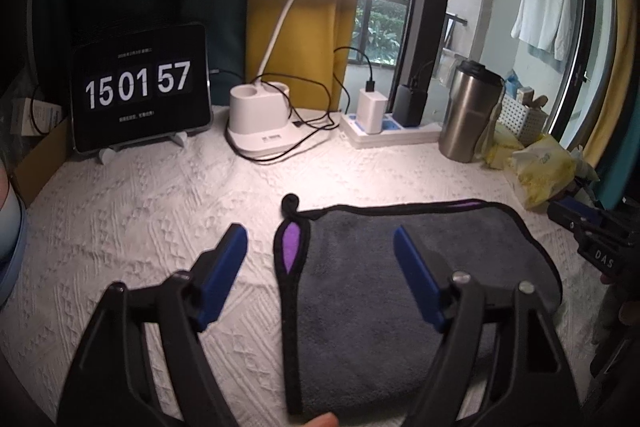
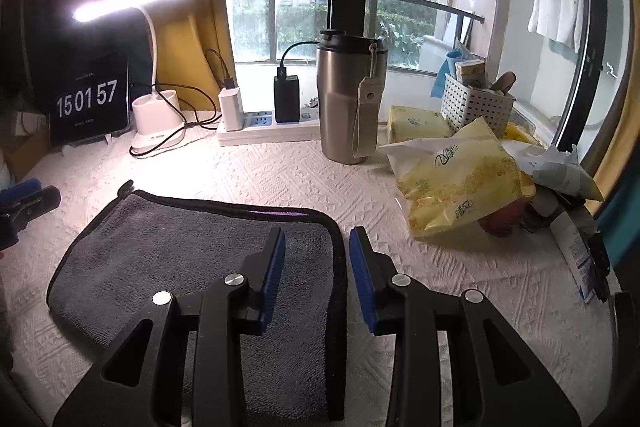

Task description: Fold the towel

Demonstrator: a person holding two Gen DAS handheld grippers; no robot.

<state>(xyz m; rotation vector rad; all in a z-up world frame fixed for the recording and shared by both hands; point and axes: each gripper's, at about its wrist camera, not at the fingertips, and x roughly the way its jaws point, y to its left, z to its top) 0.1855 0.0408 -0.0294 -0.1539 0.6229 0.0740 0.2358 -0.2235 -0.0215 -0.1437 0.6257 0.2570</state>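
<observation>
Towel [image 1: 400, 279] edges sit between both pairs of blue fingers, which is likely why the grippers are where they are: each straddles one side hem, ready to pinch it. The left gripper [image 1: 320, 279] is released, its fingers spread wide, the left finger [image 1: 224, 275] over bare surface and the right one over grey pile, with the black-bound left hem running up between them. The right gripper [image 2: 317, 275] is also released, though with a narrower gap; its left finger [image 2: 272, 279] hangs above the cloth and its right finger [image 2: 364, 279] above the white cover, the right hem lying between. Neither grips anything, and I cannot tell whether the tips touch the cloth. The towel lies flat on the quilted white surface [image 2: 280, 171], near the front, and a purple underside showing at the left hem and along the far edge suggests it is already doubled over, so another fold probably remains. A small loop [image 1: 290, 205] pokes out at the far left corner. Well behind, apart from the cloth, stand the clock [image 1: 140, 87], lamp [image 1: 260, 123], power strip [image 2: 268, 127], steel tumbler [image 2: 350, 99] and yellow packets [image 2: 456, 183], leaving room for the fold.
</observation>
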